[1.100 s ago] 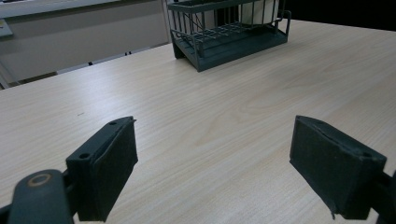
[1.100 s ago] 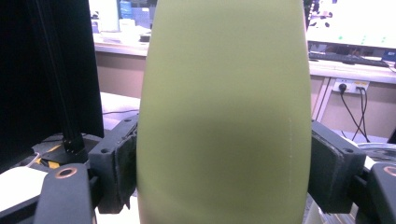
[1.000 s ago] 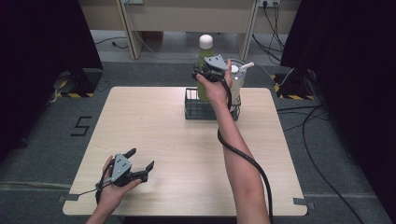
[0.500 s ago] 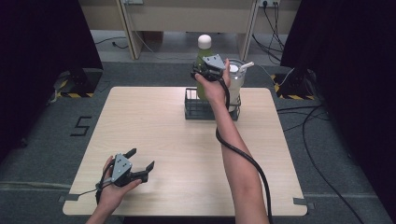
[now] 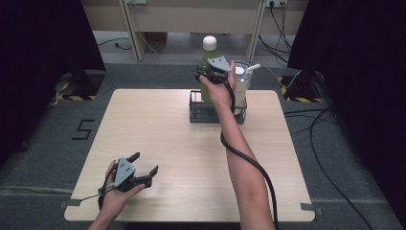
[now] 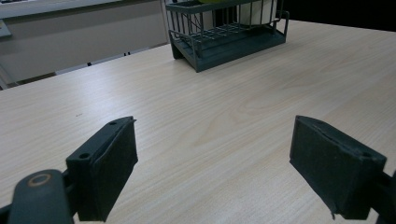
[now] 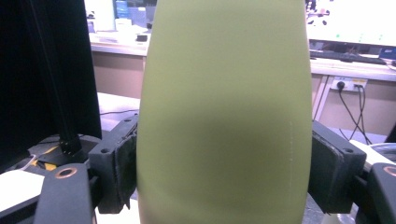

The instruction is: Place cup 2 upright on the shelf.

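A green bottle (image 5: 207, 56) with a white cap stands upright at the far side of the table, its lower part inside a dark wire rack (image 5: 196, 112). My right gripper (image 5: 206, 76) is shut on the bottle's body from the near side. In the right gripper view the green bottle (image 7: 224, 93) sits between the two black pads (image 7: 116, 163), which press on its sides, held by my right gripper (image 7: 224, 163). My left gripper (image 5: 145, 163) rests low at the table's front left, open and holding nothing. In its own view my left gripper (image 6: 212, 158) has only bare wood between the jaws.
A clear cup (image 5: 242, 81) with a white lid and straw stands in the right part of the rack (image 6: 224, 39), beside the bottle. The light wooden table (image 5: 167, 139) lies between the two hands. Cables run across the floor at the right, with desks behind.
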`<state>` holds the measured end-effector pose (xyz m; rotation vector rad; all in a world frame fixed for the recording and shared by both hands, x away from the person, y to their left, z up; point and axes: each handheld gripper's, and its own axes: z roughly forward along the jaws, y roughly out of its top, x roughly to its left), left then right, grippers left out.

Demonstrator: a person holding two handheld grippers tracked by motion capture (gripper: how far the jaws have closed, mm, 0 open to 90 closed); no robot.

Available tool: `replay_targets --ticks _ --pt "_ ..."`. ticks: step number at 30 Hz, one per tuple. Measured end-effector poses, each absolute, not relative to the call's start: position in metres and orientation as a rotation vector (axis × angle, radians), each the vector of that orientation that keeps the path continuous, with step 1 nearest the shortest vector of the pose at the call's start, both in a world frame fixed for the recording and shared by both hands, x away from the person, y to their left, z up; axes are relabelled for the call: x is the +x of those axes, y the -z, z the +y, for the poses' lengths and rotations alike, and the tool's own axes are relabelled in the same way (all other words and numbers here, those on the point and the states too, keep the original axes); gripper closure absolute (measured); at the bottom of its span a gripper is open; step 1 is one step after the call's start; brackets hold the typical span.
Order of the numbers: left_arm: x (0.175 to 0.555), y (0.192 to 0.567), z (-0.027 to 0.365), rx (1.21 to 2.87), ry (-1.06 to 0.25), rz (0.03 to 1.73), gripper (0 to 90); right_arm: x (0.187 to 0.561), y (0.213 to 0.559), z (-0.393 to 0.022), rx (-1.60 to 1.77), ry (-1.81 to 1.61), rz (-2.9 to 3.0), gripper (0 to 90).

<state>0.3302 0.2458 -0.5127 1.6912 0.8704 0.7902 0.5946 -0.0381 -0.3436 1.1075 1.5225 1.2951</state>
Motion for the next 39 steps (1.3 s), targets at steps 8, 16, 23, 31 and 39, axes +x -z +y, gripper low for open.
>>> replay_targets --ticks 8,16,23,31,39 --pt "0.330 0.513 0.246 1.691 -0.789 0.870 14.0 0.594 0.342 -0.037 1.109 -1.291 1.512 23.5" --pt "0.330 0.513 0.246 1.692 -0.789 0.869 14.0 0.592 0.340 -0.032 1.095 -1.299 1.509 23.5" --pt "0.330 0.512 0.246 1.690 -0.789 0.870 14.0 0.594 0.344 -0.025 1.099 -1.294 1.526 23.5" --pt "0.330 0.512 0.246 1.690 -0.789 0.867 14.0 0.595 0.346 -0.020 1.101 -1.296 1.532 23.5" --pt "0.330 0.512 0.246 1.690 -0.789 0.866 14.0 0.597 0.350 -0.018 1.104 -1.289 1.545 23.5"
